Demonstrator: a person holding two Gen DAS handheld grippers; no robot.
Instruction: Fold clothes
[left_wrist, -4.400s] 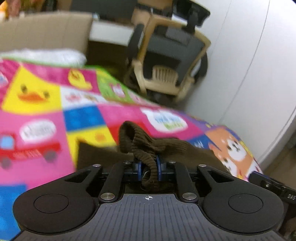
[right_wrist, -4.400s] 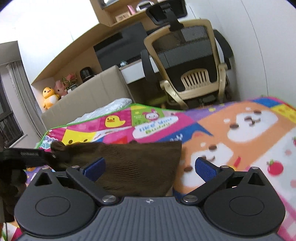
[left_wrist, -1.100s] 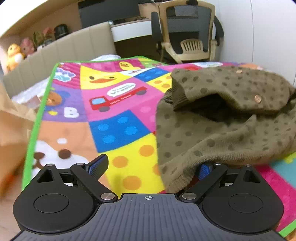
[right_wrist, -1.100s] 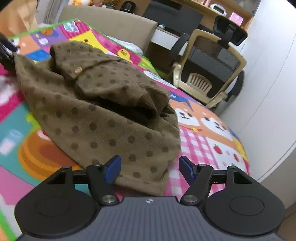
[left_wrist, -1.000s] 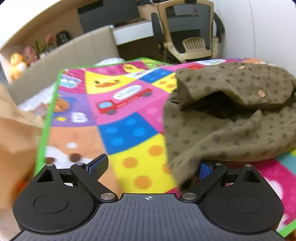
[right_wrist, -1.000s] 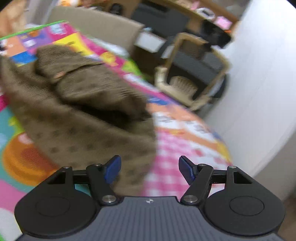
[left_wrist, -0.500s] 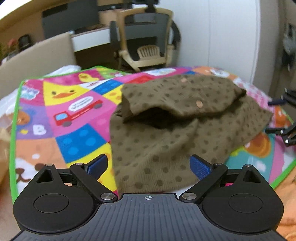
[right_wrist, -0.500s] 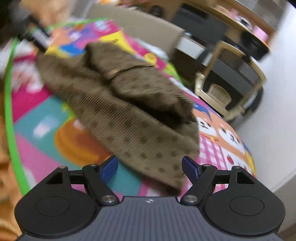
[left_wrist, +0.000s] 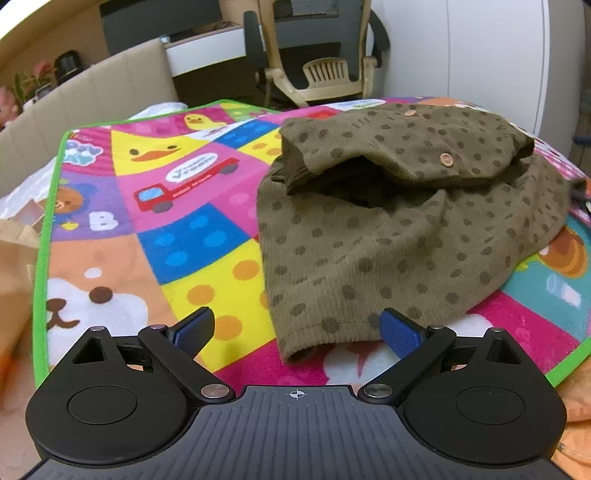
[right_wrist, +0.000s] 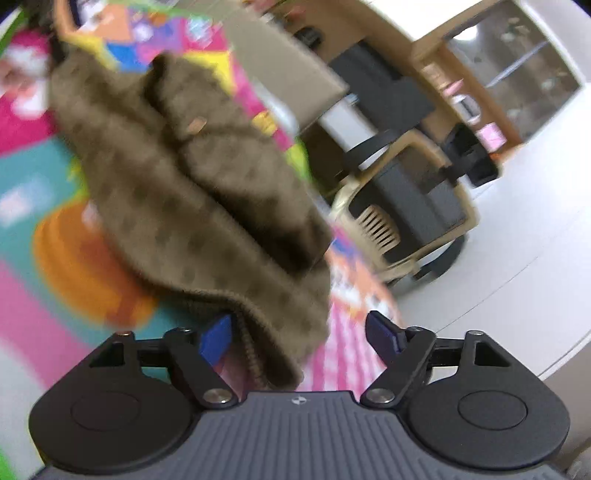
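A brown dotted knit garment (left_wrist: 399, 229) with small wooden buttons lies rumpled on a colourful cartoon play mat (left_wrist: 177, 206), its top part folded over the lower part. My left gripper (left_wrist: 295, 328) stands open at the garment's near hem, nothing between its blue pads. In the blurred right wrist view the same garment (right_wrist: 192, 184) reaches down to my right gripper (right_wrist: 301, 338). That gripper is open, with a ribbed edge of the fabric lying between its fingers, beside the left pad (right_wrist: 216, 338).
A beige and black office chair (left_wrist: 317, 51) stands beyond the mat beside a white wall (left_wrist: 480, 55). A padded beige headboard (left_wrist: 92, 92) runs along the far left. Orange cloth (left_wrist: 576, 421) lies off the mat's green border at the near right.
4.4 s ago the left gripper was shut on a dark cloth; now both are open. Since a second ago the left has backed off the hem. The right has swung, its view tilted and blurred.
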